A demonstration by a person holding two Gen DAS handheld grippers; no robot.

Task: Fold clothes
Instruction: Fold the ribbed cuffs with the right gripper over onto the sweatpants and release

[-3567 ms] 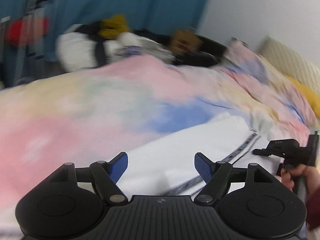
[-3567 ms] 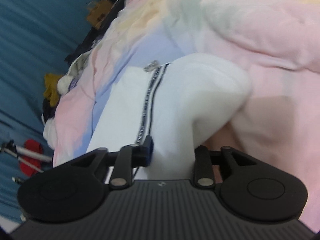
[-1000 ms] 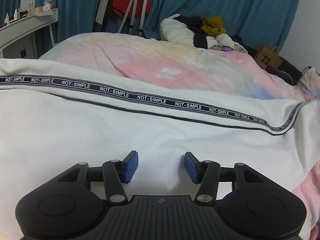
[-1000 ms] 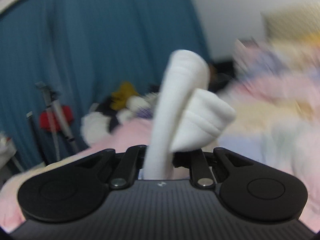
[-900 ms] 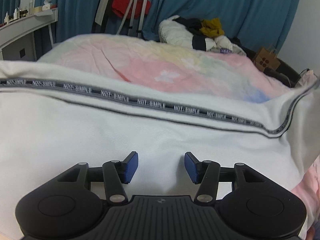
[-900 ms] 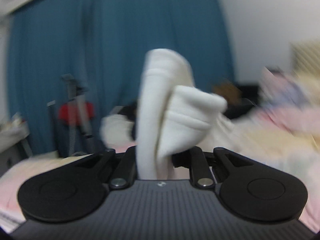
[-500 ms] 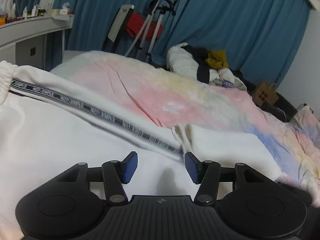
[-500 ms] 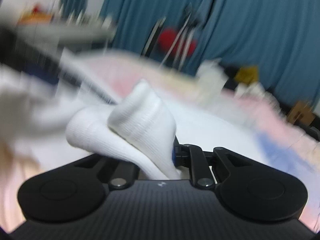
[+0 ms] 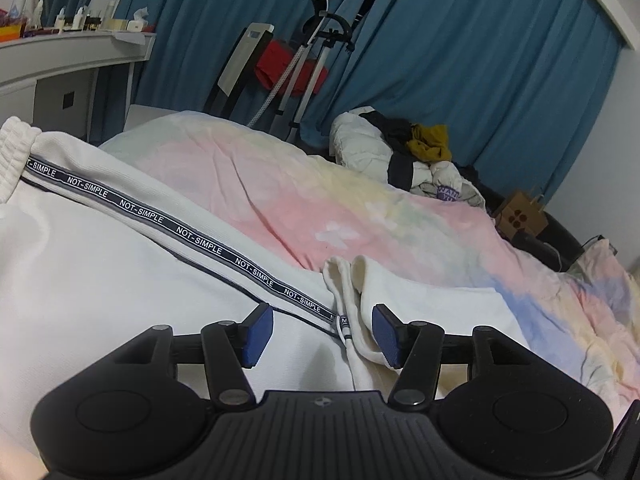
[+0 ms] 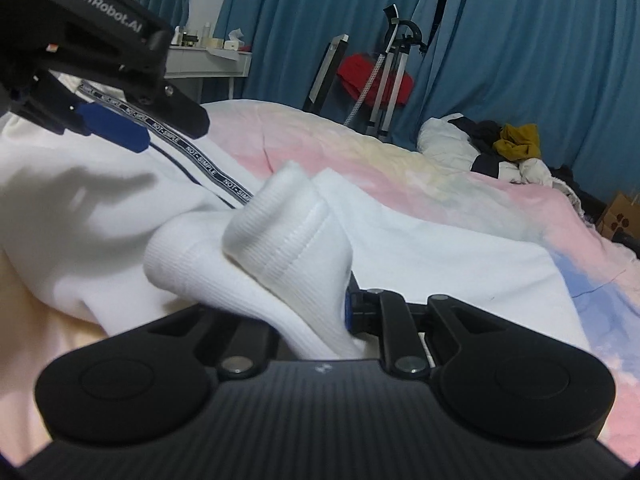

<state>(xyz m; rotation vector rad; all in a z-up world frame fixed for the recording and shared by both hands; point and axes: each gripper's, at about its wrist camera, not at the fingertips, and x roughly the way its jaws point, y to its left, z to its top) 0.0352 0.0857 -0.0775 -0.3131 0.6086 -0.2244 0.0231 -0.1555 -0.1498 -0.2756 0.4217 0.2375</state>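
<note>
White track pants point(image 9: 100, 264) with a black "NOT-SIMPLE" side stripe point(image 9: 192, 236) lie on the pastel bed cover point(image 9: 320, 200). One leg end is folded back over the pants, its ribbed cuff point(image 9: 344, 280) lying between my left blue pads. My left gripper point(image 9: 320, 334) is open just above the cloth, holding nothing. My right gripper point(image 10: 316, 312) is shut on the ribbed white cuff point(image 10: 280, 236) of the pants, low over the bed. The left gripper also shows in the right wrist view point(image 10: 108, 120), at upper left over the striped pants point(image 10: 440, 248).
A pile of clothes point(image 9: 400, 148) lies at the far end of the bed. A tripod with a red cloth point(image 9: 292, 68) stands before blue curtains point(image 9: 480, 60). A white desk point(image 9: 60, 60) is at left. A cardboard box point(image 9: 520, 216) sits at right.
My right gripper has swung the cuffed leg end up through the air and down onto the pants near my left gripper. The left gripper stayed open as the pants folded over.
</note>
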